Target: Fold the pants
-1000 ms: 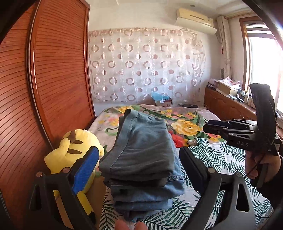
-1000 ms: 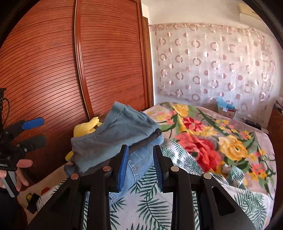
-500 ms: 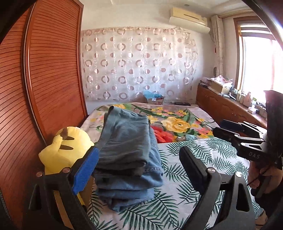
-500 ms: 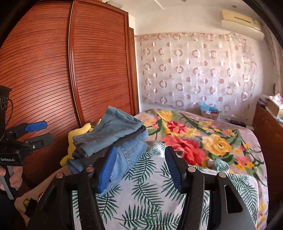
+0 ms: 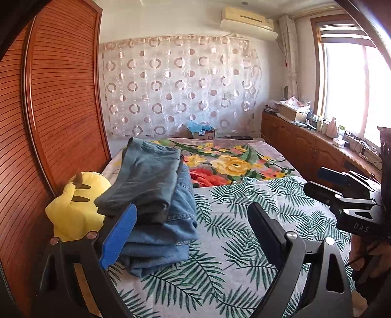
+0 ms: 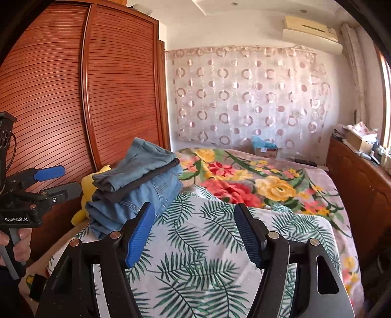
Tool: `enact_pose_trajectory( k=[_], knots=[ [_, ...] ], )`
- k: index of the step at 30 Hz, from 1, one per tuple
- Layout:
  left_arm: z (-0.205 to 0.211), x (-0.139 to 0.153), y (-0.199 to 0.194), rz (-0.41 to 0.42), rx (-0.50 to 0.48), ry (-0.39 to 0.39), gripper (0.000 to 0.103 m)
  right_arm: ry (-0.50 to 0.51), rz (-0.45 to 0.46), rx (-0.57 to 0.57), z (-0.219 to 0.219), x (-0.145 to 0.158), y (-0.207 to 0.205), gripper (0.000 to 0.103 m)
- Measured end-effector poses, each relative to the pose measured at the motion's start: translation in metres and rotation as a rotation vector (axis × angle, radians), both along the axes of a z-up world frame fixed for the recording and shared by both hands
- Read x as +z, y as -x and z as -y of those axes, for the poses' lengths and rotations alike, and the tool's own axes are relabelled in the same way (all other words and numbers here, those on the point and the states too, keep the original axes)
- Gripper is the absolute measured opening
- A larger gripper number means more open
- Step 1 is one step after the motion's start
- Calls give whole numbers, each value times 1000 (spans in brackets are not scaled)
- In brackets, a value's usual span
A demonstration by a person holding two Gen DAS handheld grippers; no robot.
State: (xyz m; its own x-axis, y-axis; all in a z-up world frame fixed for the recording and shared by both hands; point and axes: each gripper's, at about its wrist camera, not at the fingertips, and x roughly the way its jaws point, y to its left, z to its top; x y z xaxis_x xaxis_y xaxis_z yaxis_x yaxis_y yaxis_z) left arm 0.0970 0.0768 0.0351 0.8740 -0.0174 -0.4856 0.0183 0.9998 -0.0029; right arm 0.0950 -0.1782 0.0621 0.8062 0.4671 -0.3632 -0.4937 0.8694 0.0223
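In the foreground of the left wrist view, the left gripper (image 5: pixel 193 234) is held with its fingers spread wide and nothing between them, its blue pad (image 5: pixel 118 236) at lower left of the frame and its black finger (image 5: pixel 266 234) at lower centre. The right wrist view shows the right gripper (image 6: pixel 194 232) likewise parted and empty, hovering over a leaf-print sheet (image 6: pixel 195 244) that covers the near end of the bed. Each tool also appears in the other's camera: the right one at the right edge of the left view, a hand (image 5: pixel 366 254) on its handle, and the left one at the left edge of the right view.

Just beyond the left gripper's blue pad, left of centre in the left view, sits a stack of folded pants (image 5: pixel 156 195): a grey-blue pair on top, a thin dark layer beneath it, and blue denim jeans (image 6: pixel 136 203) at the bottom. The stack rests on the leaf-print sheet at the bed's left edge, apart from both tools. A yellow plush toy (image 5: pixel 73 208) lies just beside it, against the wooden slatted wardrobe (image 5: pixel 61 97).

Farther back, a floral blanket (image 6: pixel 256 181) spreads across the bed. A cardboard box (image 5: pixel 202 133) stands before the circle-patterned curtain (image 5: pixel 180 85), with an air conditioner (image 5: pixel 249 23) at upper right and a cluttered wooden cabinet (image 5: pixel 305 149) under the window (image 5: pixel 354 90).
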Motion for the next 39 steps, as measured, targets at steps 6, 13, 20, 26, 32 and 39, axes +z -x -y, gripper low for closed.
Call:
enact_pose_trajectory(
  k=[6,13,20,26,32,39],
  knots=[
    [25,-1,11,-3,-37,6,92,4,0,-67,7,3,29,69],
    [53,-4,21,-3,-66,-7,92,-6,-12,-123,9,3,50,78],
    [78,-1,23,3,-97,-5,92,-16,-1,-182,12,10,71,83],
    [94,13,31,37,-107,-7,92,-35,14,-229,14,17,91,83],
    [96,28,43,74,-93,-15,92,-52,47,-259,9,24,111,83],
    [90,37,56,103,-79,-11,92,-79,72,-275,4,19,126,83]
  ],
)
